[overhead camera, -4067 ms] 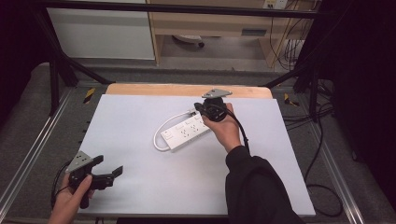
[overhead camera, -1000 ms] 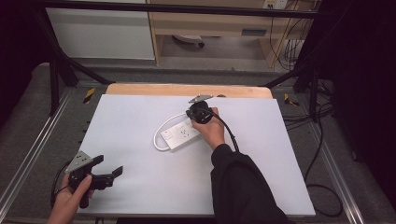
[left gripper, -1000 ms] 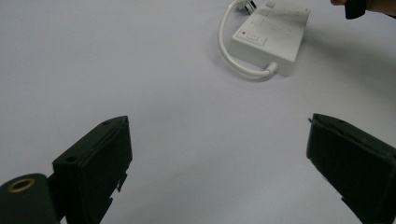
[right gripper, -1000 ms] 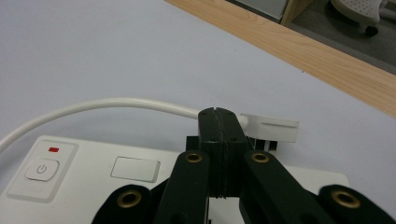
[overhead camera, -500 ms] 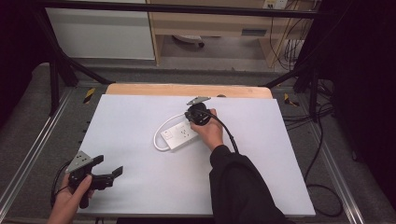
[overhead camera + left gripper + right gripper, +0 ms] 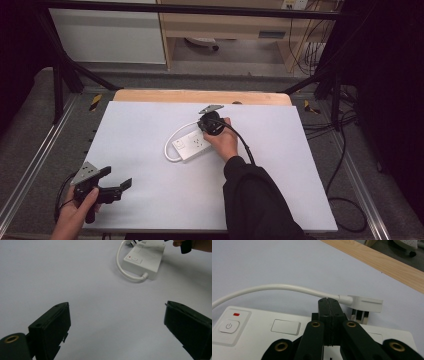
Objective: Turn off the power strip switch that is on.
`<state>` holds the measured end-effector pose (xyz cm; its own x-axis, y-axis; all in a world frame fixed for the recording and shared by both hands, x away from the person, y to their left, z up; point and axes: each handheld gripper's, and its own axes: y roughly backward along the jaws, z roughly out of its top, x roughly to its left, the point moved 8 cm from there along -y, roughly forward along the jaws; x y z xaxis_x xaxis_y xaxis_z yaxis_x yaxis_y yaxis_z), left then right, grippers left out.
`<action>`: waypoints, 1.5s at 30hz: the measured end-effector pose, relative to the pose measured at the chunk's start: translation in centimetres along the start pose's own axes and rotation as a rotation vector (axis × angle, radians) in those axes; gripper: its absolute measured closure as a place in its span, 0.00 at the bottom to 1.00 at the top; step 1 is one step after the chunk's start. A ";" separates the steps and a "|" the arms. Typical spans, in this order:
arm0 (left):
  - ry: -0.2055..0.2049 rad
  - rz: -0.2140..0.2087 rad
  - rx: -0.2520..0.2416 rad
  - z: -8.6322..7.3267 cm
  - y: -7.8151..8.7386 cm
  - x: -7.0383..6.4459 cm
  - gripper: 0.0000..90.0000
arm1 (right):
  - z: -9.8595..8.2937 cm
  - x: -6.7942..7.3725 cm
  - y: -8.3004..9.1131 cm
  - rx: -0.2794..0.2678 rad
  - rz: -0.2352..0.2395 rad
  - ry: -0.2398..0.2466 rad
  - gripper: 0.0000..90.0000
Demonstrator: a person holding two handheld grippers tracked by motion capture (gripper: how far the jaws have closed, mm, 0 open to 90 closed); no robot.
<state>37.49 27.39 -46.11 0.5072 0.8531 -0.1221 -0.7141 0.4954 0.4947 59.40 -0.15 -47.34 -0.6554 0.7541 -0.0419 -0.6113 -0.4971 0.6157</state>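
Here the white power strip (image 6: pixel 192 146) lies near the middle of the white table (image 6: pixel 150 210), its cable (image 6: pixel 274 288) looping round to the plug (image 6: pixel 367 303) that lies against the strip's top. The right gripper (image 6: pixel 328 303) sits over the strip's far end, jaws pressed together with nothing visibly between them, tips just beside the plug. The left gripper (image 6: pixel 112 182) hovers near the table's front left corner, jaws spread wide, well apart from the strip.
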 end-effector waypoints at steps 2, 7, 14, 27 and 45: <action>0.001 -0.001 0.000 0.0 0.0 0.0 0.08 | 0.0 0.0 -0.1 0.000 0.002 0.003 1.00; -0.001 0.000 0.001 0.0 0.0 0.0 0.08 | -0.2 0.2 -0.1 0.004 0.005 0.001 1.00; 0.001 0.001 -0.001 0.0 0.0 0.0 0.08 | -0.7 1.3 -0.3 0.012 0.030 0.015 1.00; 0.001 0.002 0.001 0.0 0.0 0.0 0.08 | -1.0 2.3 0.0 -0.001 0.054 0.013 1.00; -0.002 0.001 0.005 -0.1 0.0 0.0 0.08 | -1.0 2.7 0.0 -0.010 0.052 0.019 1.00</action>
<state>37.49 27.38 -46.18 0.5074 0.8533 -0.1200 -0.7123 0.4936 0.4990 57.24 1.49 -48.24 -0.6946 0.7190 -0.0254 -0.5807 -0.5394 0.6098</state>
